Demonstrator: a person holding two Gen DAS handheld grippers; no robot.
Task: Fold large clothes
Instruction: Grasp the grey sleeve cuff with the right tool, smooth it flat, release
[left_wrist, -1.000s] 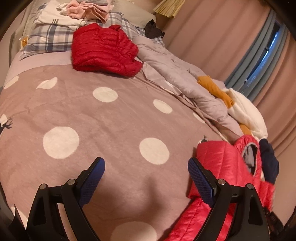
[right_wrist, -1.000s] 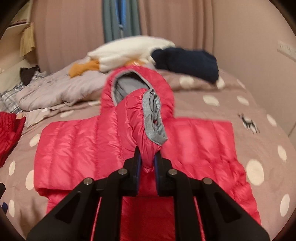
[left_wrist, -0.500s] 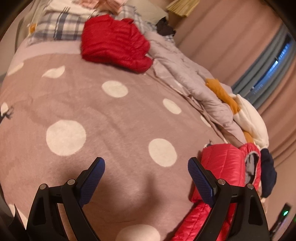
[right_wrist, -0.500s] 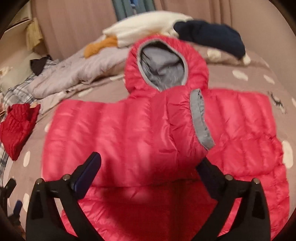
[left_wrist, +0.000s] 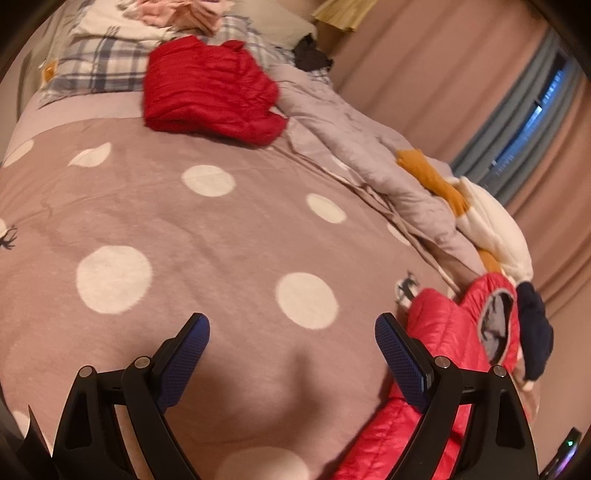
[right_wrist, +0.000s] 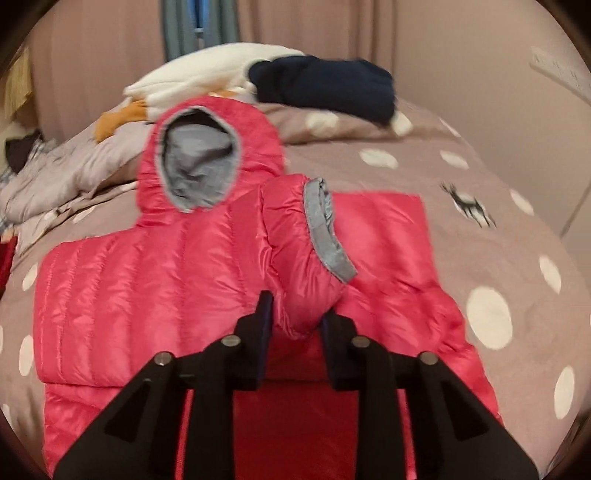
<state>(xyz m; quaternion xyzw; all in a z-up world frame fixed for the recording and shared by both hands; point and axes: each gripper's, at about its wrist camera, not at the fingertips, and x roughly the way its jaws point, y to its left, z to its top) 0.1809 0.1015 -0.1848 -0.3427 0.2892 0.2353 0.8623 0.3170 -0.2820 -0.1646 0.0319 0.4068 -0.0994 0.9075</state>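
The pink hooded down jacket (right_wrist: 155, 280) lies flat on the bed (right_wrist: 498, 236), which is covered by a mauve blanket with white dots. Its hood (right_wrist: 207, 162), lined in grey, points toward 12 o'clock in the right wrist view. One sleeve (right_wrist: 299, 243) with a grey cuff is folded across the chest and its end rises a little above the body of the jacket.

The right hand-held gripper (right_wrist: 297, 317) comes in from 6 o'clock. Its jaws are closing, and the folded sleeve sits between them; the two pads stand close at each side of the puffy fabric, but I cannot tell if they already press on it.

The left hand-held gripper (left_wrist: 291, 343) is wide open and has nothing between its fingers. It hovers above a bare part of the blanket, with the pink jacket at about 4 o'clock from it, just beside its right finger.

Further on the bed, a folded red jacket (left_wrist: 210, 96) rests at 12 o'clock in the left wrist view, near a plaid pillow (left_wrist: 92, 62). A crumpled lilac quilt (left_wrist: 362, 155) runs along the 2 o'clock side, with a white and mustard garment (left_wrist: 491, 221) and a dark navy garment (right_wrist: 325, 88) beyond the hood. Pinkish curtains (left_wrist: 424, 74) hang behind the bed.
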